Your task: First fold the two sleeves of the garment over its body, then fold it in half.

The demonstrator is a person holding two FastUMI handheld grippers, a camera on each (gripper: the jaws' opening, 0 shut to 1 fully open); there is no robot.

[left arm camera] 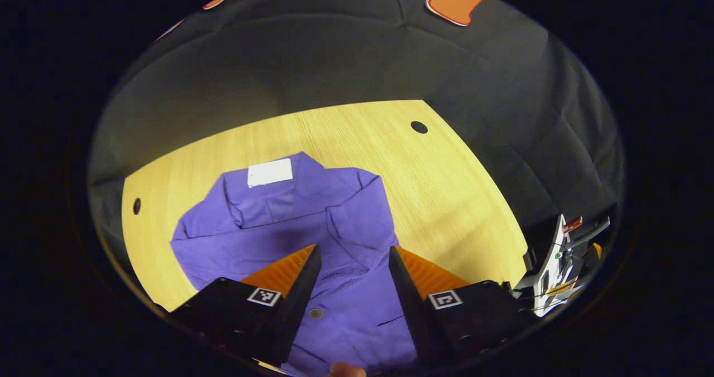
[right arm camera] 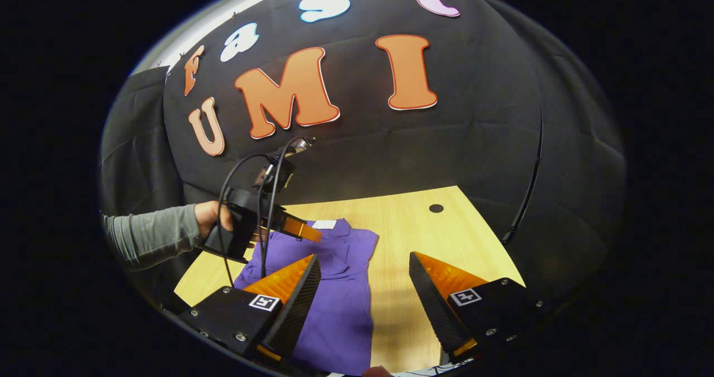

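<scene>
Left gripper view looks down along the left gripper [left arm camera: 352, 279], its fingers spread apart and holding nothing, poised above the purple garment [left arm camera: 290, 221]. The garment lies on the wooden table [left arm camera: 446, 198], collar and a white tag [left arm camera: 270, 172] toward 12 o'clock, both sleeves already folded across its body. Bare wood runs from 12 round to 4 o'clock, with a round hole [left arm camera: 419, 126] at 1 o'clock; the table's edge meets the black booth wall [left arm camera: 334, 59] beyond. The other gripper's body [left arm camera: 558, 265] shows at 4 o'clock.

In the right gripper view, the right gripper [right arm camera: 365, 288] is likewise open and empty, over the garment's right edge. At 9 o'clock a grey-sleeved arm [right arm camera: 150, 237] reaches in level, its hand [right arm camera: 215, 218] holding the left gripper above the collar, cables [right arm camera: 262, 198] looping from it.
</scene>
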